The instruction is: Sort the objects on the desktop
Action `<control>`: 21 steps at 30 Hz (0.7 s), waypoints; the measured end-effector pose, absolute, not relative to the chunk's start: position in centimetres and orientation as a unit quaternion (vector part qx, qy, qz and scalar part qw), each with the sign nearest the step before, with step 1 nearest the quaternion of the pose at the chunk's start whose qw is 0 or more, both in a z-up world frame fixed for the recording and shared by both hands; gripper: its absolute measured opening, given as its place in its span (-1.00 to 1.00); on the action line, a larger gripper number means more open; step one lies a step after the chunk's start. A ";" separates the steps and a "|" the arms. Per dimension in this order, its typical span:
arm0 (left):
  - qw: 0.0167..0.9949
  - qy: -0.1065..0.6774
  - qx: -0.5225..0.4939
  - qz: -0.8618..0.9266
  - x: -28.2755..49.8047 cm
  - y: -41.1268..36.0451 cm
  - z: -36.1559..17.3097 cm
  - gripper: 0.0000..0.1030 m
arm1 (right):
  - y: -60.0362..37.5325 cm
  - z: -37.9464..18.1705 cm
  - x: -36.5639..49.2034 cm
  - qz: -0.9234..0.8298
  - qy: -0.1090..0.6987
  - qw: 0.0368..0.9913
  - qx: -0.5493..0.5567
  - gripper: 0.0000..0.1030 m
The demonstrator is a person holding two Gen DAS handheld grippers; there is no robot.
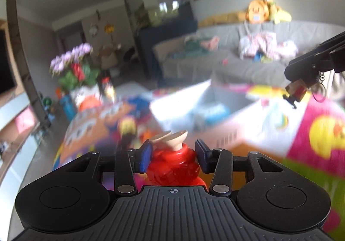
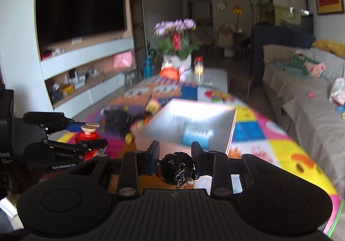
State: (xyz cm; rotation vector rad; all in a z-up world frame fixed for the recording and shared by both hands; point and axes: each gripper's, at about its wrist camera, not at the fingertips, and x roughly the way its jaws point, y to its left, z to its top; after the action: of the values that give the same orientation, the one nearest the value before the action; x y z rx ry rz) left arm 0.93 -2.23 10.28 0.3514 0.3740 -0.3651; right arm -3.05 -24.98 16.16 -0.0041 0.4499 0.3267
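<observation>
My left gripper [image 1: 172,156] is shut on a red toy with beige suction cups [image 1: 172,161] and holds it above the colourful mat; the toy also shows in the right wrist view [image 2: 88,135]. My right gripper [image 2: 175,156] is shut on a small figure keychain with a black head [image 2: 175,168]. In the left wrist view that gripper [image 1: 301,77] is at the far right, with the keychain figure [image 1: 296,90] hanging from it. An open cardboard box [image 2: 194,120] sits on the mat ahead of both grippers; it also shows in the left wrist view [image 1: 194,107].
The table carries a colourful play mat [image 2: 269,133]. Several small toys [image 2: 129,118] lie left of the box. A flower pot [image 2: 176,42] and bottles stand at the far end. A grey sofa [image 2: 312,94] runs along the right.
</observation>
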 end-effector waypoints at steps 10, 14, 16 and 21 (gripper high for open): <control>0.957 0.158 0.146 -0.197 9.9 -8.1 10.7 0.33 | -25.6 16.6 1.8 0.142 0.223 0.964 0.005 -0.38; 0.956 0.169 0.133 -0.200 7.5 -5.9 8.7 0.84 | -25.4 16.7 3.8 0.147 0.230 0.962 0.008 -0.38; 0.953 0.194 0.132 -0.191 6.1 -4.7 7.0 0.85 | -25.0 16.8 5.5 0.147 0.232 0.961 0.005 -0.38; 0.944 0.261 0.108 -0.169 5.2 -1.5 4.3 0.88 | -23.1 17.5 11.4 0.112 0.204 0.973 -0.007 -0.38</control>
State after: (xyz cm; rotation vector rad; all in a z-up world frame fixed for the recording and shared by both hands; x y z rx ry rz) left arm 5.23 -1.50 4.26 0.2209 0.5326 -0.3451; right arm 11.44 -23.07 17.50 -0.0150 0.4109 0.2270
